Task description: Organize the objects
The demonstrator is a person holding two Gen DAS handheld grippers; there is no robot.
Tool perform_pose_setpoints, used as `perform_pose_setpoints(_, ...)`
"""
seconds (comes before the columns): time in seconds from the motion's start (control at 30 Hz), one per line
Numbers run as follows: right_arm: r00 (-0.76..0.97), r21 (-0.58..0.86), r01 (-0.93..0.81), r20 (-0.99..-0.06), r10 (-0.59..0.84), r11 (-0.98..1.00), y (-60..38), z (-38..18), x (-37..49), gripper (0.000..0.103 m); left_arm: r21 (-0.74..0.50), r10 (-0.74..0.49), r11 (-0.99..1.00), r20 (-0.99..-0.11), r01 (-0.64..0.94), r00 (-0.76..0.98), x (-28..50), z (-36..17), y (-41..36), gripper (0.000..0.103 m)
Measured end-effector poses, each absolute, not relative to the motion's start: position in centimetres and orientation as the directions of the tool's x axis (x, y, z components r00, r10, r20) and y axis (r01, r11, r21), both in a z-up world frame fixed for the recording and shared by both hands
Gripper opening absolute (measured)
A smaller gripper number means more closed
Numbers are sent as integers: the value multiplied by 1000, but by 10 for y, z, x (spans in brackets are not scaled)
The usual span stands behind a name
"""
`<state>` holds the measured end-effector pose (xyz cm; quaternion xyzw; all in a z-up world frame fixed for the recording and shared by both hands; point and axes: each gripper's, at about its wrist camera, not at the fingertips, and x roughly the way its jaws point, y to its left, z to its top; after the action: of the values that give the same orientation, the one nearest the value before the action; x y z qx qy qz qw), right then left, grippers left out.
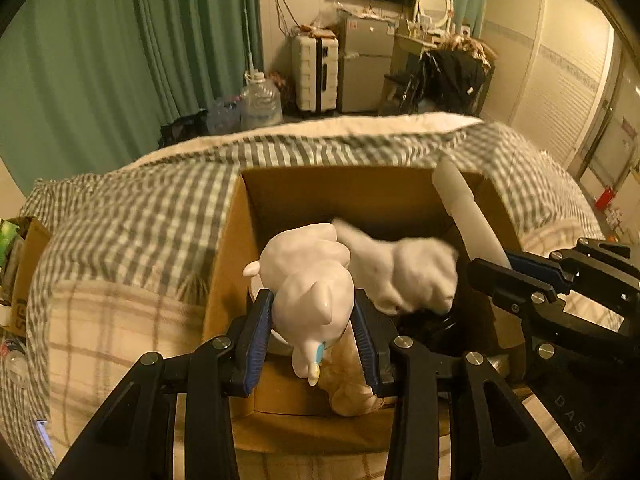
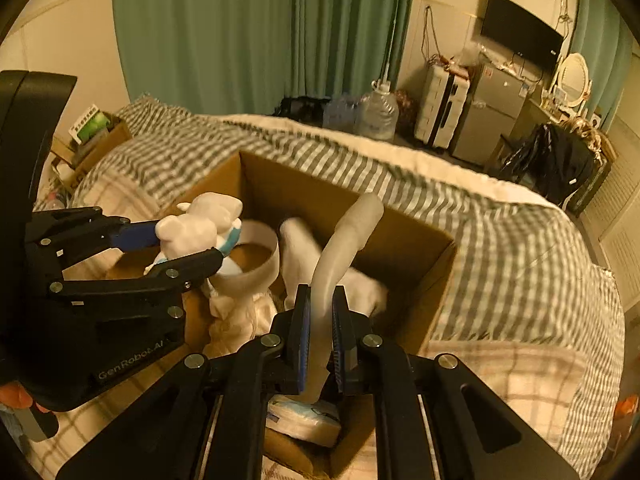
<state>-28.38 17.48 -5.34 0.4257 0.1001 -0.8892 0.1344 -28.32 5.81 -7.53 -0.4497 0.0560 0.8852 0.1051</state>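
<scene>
An open cardboard box (image 1: 320, 188) (image 2: 304, 178) sits on the bed. My left gripper (image 1: 314, 312) (image 2: 180, 246) is shut on a white toy figure (image 1: 308, 276) (image 2: 200, 224) with a blue collar, held over the box's near left part. My right gripper (image 2: 320, 320) (image 1: 516, 276) is shut on a pale, curved tube-like object (image 2: 344, 244) (image 1: 468, 212) that sticks up over the box's right side. Inside the box lie a white plush item (image 1: 404, 272) (image 2: 304, 248), a cream cloth (image 2: 236, 316) and a white ring-shaped band (image 2: 260, 268).
The bed has a grey checked quilt (image 1: 140, 216) (image 2: 500, 232) around the box. A small cardboard box (image 2: 100, 136) with clutter stands at the bed's left. Beyond the bed are a water jug (image 1: 260, 104), a white suitcase (image 1: 316, 72) and green curtains (image 2: 256, 28).
</scene>
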Motion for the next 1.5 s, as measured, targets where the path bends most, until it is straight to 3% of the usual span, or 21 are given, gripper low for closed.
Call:
perform_pose_setpoints(0.13, -596, -60, 321, -788, -153, -945, 176, -59, -281, 16, 24, 126, -970, -805, -244, -580, -280, -82, 59, 42)
perform_pose_setpoints(0.2, -603, -69, 317, -784, -145, -946, 178, -55, -279, 21, 41, 115, -969, -799, -244, -591, -280, -76, 61, 50)
perform_pose_setpoints(0.27, -627, -90, 290, -770, -118, -953, 180, -43, -275, 36, 50, 106, -971, -789, -235, -606, -279, -66, 59, 67)
perform_pose_setpoints(0.33, -653, -90, 269, -749, -113, -959, 187, -31, -272, 40, 47, 107, -974, -772, -223, -626, -276, -52, 56, 78)
perform_pose_setpoints(0.43, -689, -84, 239, -717, -107, -967, 198, -5, -262, 42, 45, 105, -978, -740, -204, -665, -268, -27, 52, 82)
perform_pose_setpoints(0.53, -732, -101, 200, -677, -80, -975, 208, 27, -245, 49, 42, 102, -982, -699, -183, -708, -253, 5, 48, 92)
perform_pose_setpoints(0.7, -801, -109, 176, -594, -77, -978, 218, 88, -198, 55, 27, 144, -978, -626, -206, -766, -212, 60, 47, 94)
perform_pose_setpoints(0.8, -840, -112, 149, -539, -66, -982, 223, 122, -164, 66, 26, 162, -976, -569, -215, -806, -183, 93, 46, 103)
perform_pose_setpoints(1.13, -916, -28, 53, -400, -38, -998, 248, 177, -60, 101, 24, 168, -981, -389, -192, -906, -79, 147, 22, 103)
perform_pose_setpoints(1.5, -937, -13, -5, -350, 10, -1000, 251, 130, -20, 103, -19, 106, -994, -320, -106, -941, -32, 111, 8, 103)
